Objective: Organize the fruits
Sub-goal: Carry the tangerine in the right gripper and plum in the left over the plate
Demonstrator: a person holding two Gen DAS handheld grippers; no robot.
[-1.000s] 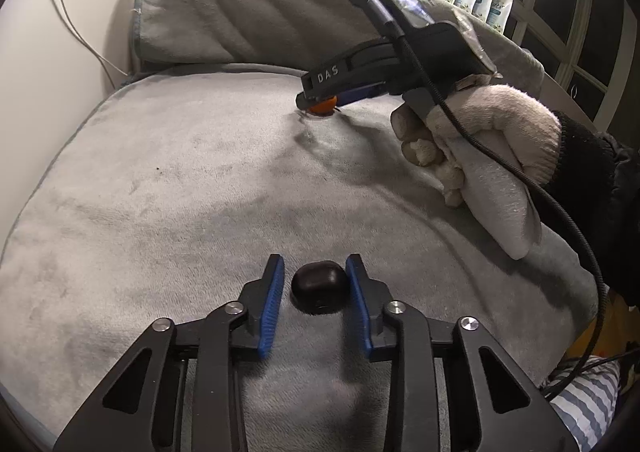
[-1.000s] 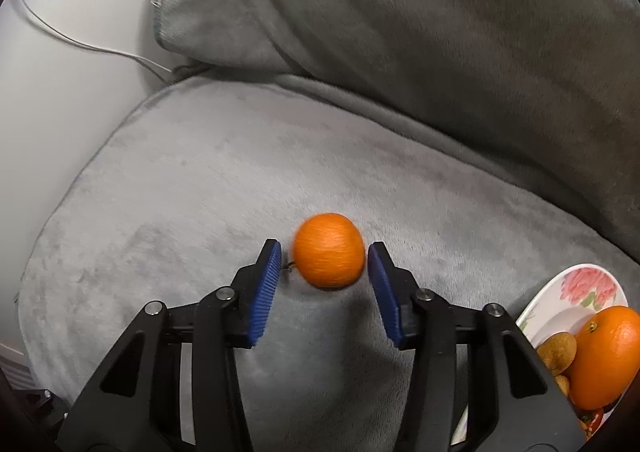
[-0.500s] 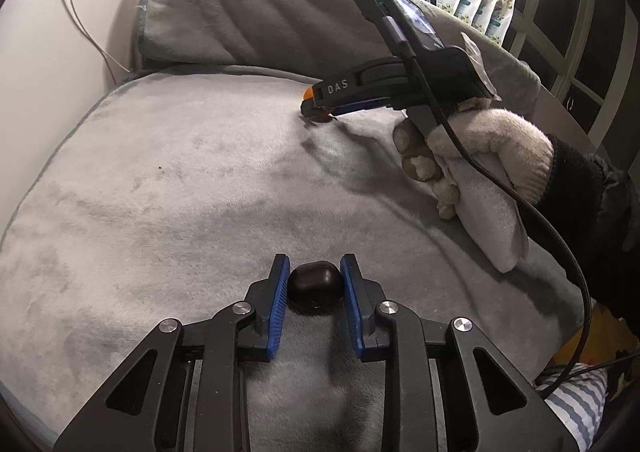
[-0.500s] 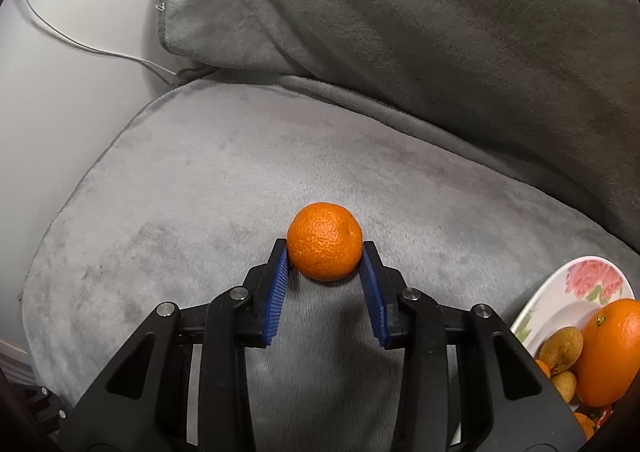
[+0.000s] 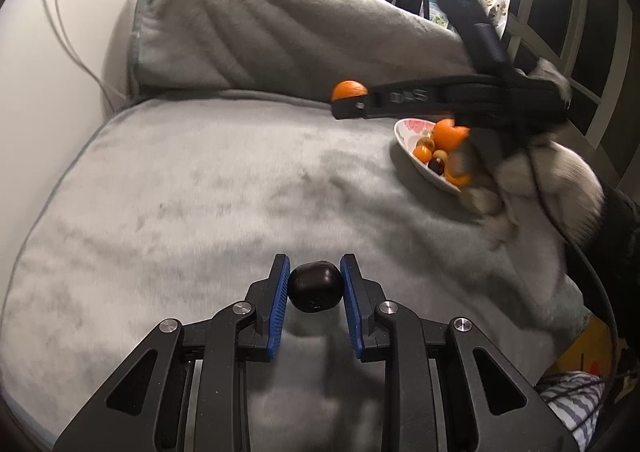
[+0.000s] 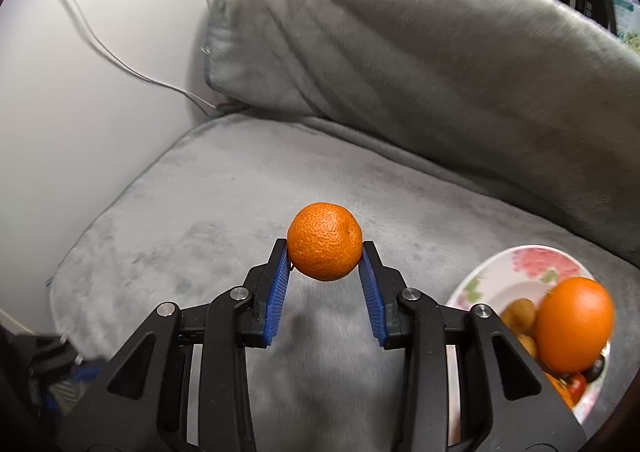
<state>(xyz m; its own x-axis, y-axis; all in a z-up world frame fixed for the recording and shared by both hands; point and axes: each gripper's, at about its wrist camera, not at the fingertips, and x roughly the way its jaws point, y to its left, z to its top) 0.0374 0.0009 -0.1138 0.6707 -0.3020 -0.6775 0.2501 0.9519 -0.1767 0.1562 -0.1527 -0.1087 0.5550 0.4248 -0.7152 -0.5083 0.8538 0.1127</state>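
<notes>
Right gripper (image 6: 325, 252) has just closed on the mandarin (image 6: 325, 246); left gripper (image 5: 314, 284) clamps a dark fruit (image 5: 315, 286); carry each level over the plate (image 6: 500, 268); lower before releasing.

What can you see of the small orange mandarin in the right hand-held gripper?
The small round orange mandarin has a dimpled, glossy peel and looks whole, with one tiny dark speck near its upper right. It sits at the tips of the right hand-held gripper, its sides pressed by the blue ribbed pads, which have just closed on it. It is lifted clear of the grey plush blanket, left of the floral plate of fruit.
</notes>
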